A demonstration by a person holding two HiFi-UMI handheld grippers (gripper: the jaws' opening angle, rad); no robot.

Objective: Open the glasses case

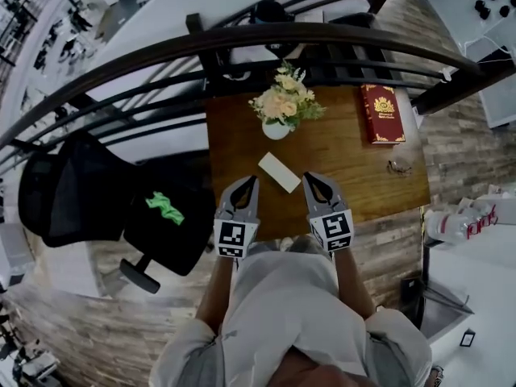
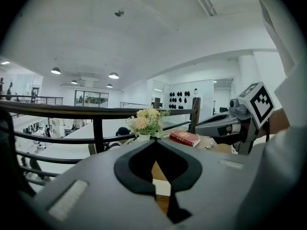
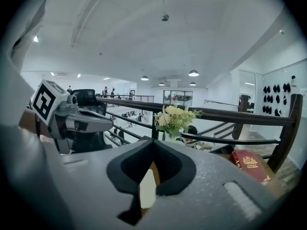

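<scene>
A white oblong glasses case point(image 1: 279, 172) lies shut and slanted on the brown wooden table point(image 1: 347, 147), near its front edge. My left gripper point(image 1: 252, 181) hovers just left of the case's near end, and my right gripper point(image 1: 308, 177) just right of it. Neither touches the case. Both have their jaws together with nothing between them. In the left gripper view the case point(image 2: 161, 186) shows as a white patch through the gap behind the closed tips point(image 2: 154, 141). The right gripper view shows the case point(image 3: 147, 188) the same way below its closed tips point(image 3: 152, 139).
A white vase of flowers point(image 1: 280, 103) stands at the table's back. A red book point(image 1: 382, 113) lies at the back right, with a pair of glasses point(image 1: 398, 168) at the right edge. A dark railing point(image 1: 161, 59) runs behind the table, and a black office chair point(image 1: 97, 200) stands to the left.
</scene>
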